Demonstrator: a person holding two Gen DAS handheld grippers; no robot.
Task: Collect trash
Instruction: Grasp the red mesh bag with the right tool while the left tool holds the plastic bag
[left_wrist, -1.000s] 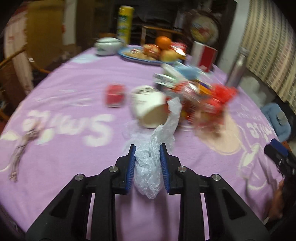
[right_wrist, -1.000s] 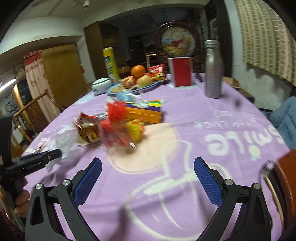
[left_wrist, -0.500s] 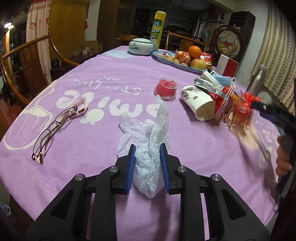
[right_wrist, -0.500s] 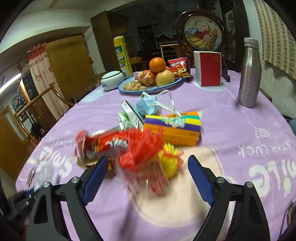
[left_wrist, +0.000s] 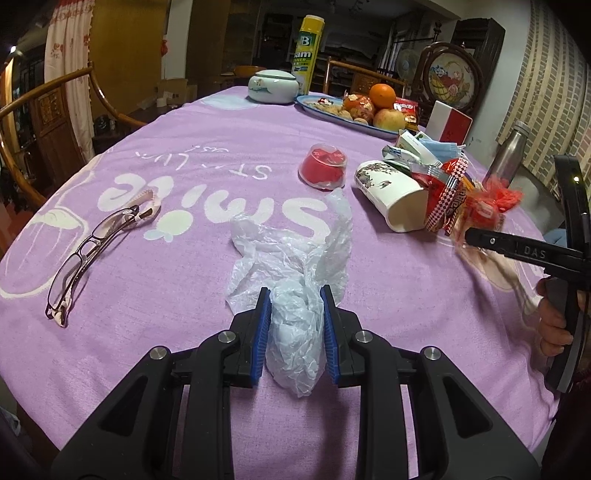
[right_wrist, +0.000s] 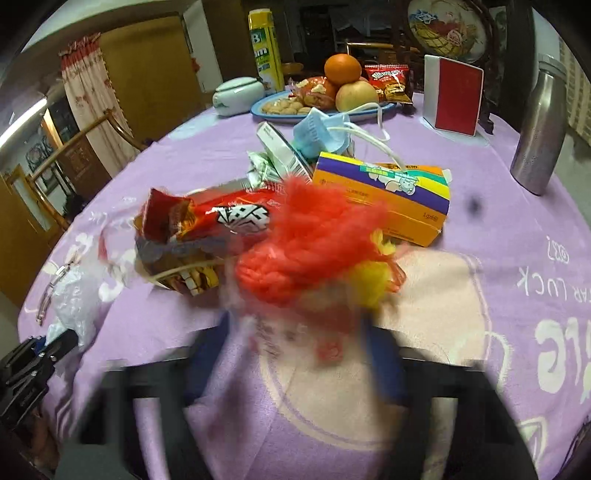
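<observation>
I'm clamping left gripper (left_wrist: 295, 325) on crumpled plastic bag (left_wrist: 295, 273), purple tablecloth (left_wrist: 177, 266) underneath, glasses (left_wrist: 92, 254) lying left, right gripper (left_wrist: 476, 236) reaching into wrapper pile (left_wrist: 454, 192)

Left hand-held gripper (left_wrist: 295, 328) clamped tight; right hand-held gripper (right_wrist: 295, 354), blurred, apparently mid-closing, angled downward.
</observation>
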